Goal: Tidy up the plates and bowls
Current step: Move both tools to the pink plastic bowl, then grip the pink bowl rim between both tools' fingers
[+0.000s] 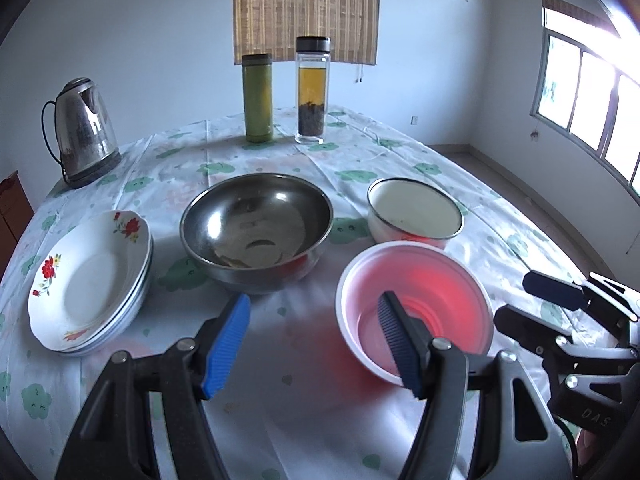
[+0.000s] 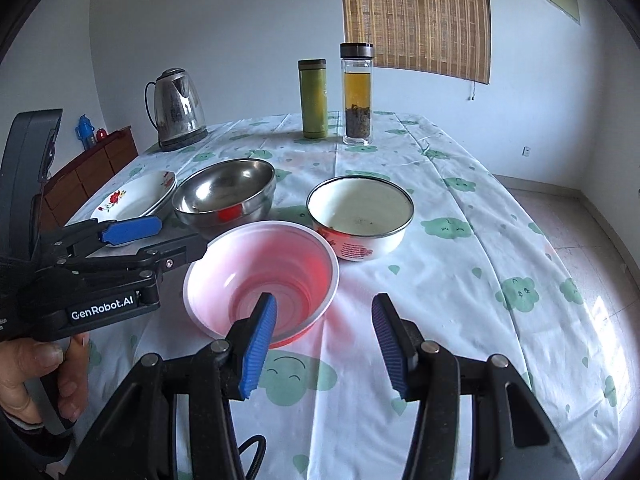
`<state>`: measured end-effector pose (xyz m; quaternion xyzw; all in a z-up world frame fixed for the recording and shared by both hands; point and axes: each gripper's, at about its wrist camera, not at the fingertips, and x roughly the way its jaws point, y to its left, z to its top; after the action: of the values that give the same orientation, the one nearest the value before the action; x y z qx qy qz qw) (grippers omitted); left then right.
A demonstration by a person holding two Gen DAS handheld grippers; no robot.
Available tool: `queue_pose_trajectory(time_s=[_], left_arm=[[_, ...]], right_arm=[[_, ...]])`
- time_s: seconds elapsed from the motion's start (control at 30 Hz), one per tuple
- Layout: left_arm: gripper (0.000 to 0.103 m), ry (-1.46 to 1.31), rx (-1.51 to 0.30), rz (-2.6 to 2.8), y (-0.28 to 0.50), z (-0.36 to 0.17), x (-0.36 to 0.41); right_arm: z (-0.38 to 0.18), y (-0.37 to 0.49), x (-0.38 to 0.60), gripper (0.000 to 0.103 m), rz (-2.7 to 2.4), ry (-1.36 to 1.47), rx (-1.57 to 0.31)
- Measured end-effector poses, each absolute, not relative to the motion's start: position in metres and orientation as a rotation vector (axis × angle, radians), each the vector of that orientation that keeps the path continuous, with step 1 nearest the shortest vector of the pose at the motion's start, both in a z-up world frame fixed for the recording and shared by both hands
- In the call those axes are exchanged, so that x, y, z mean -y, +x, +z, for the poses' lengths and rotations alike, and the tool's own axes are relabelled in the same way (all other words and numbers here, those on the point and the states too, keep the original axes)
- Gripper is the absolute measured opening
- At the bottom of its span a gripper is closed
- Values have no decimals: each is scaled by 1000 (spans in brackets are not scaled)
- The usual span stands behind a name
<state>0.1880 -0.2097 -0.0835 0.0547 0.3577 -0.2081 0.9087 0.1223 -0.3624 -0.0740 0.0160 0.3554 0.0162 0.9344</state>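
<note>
Both grippers part-open, empty, flanking pink bowl

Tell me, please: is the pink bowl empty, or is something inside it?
Empty. Both wrist views look down into the pink bowl and show only its bare, ridged bottom. It stands upright on the tablecloth.

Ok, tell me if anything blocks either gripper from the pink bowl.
Nothing visible does. The pink plastic bowl sits nearest both, with bare tablecloth before it. The left gripper and right gripper are both open and empty. The steel bowl and white enamel bowl stand behind it.
</note>
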Motion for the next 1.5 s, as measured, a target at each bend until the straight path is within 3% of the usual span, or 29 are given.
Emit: queue_pose_trajectory(time_s=[0.9,1.07,1.33,1.5], left_arm=[[65,117,-765,-490,193,-101,224],[58,120,-766,-499,192,-102,225],[27,121,-787,-541,191,-106,229],[23,114,-783,-564,191,-108,230]], right_arm=[[-95,142,366,52,47,74,-758],[-96,146,366,46,47,69,-758],[-98,148,362,28,59,57,-750],[-98,148,361,27,50,48,-743]])
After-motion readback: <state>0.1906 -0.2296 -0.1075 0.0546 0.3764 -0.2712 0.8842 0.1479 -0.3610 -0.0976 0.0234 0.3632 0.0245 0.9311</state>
